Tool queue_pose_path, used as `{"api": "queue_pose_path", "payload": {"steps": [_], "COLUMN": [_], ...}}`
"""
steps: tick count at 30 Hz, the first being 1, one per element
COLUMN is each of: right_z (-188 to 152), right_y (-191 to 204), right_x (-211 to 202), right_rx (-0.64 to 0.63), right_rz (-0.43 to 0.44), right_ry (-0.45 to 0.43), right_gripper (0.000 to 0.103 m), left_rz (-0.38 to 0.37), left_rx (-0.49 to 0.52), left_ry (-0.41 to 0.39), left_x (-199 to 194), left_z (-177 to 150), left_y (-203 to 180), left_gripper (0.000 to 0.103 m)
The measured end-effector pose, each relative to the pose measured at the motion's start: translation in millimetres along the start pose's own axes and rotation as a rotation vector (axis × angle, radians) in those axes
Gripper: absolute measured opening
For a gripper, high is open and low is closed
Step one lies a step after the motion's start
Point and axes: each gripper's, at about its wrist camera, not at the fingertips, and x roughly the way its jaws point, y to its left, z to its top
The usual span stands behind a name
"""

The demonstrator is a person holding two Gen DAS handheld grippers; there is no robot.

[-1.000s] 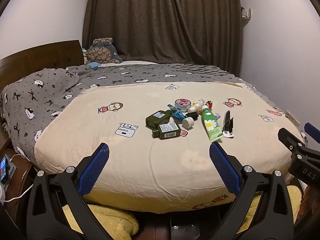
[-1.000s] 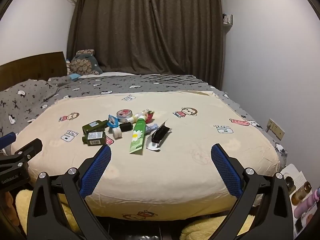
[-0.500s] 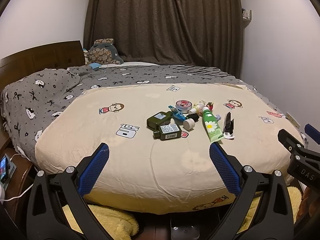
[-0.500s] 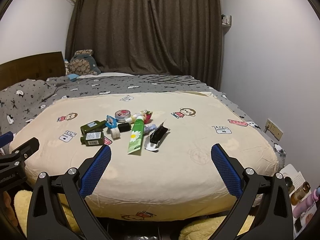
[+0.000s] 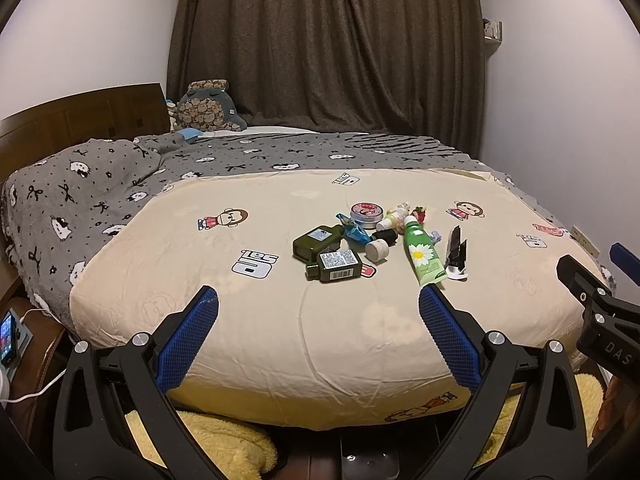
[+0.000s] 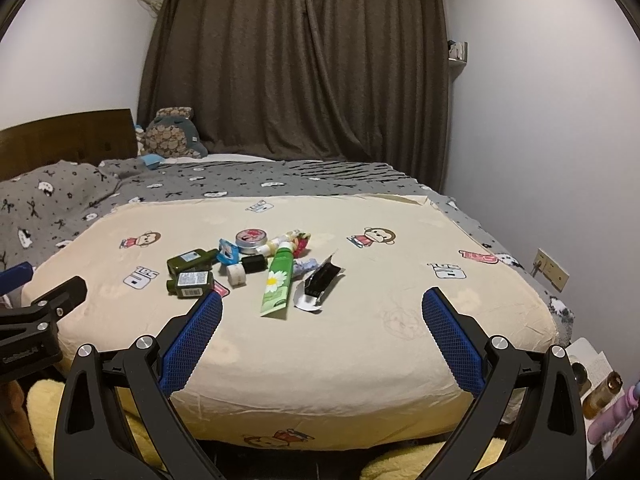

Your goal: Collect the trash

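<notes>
A pile of trash lies mid-bed on the cream sheet: two dark green bottles, a green daisy tube, a black and silver wrapper, a round pink tin, a blue wrapper, small white and black bottles. My left gripper is open and empty, short of the pile. My right gripper is open and empty, just short of the tube and wrapper.
A grey patterned blanket covers the bed's far and left side, with a plush toy by the wooden headboard. Dark curtain behind. A phone charges at the left. Bottles stand on the floor at right. Yellow towels lie below.
Both grippers have drifted slightly back from the bed, so the pile sits a little smaller and higher in view. Jaws stay open.
</notes>
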Motion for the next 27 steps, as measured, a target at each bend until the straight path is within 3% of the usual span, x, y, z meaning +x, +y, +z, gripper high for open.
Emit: {"api": "queue_pose_path", "payload": {"steps": [27], "right_z": [0.8], "right_y": [-5.5], "right_x": [1.6], "right_rx": [0.051], "right_rz": [0.035], "right_ry": [-0.019], "right_gripper": [0.1], "left_rz": [-0.012], "left_rx": [-0.003], "left_ry": [-0.016], "left_x": [1.4], "left_z": [1.3], "left_y": [-1.0], "left_gripper": [0.095]}}
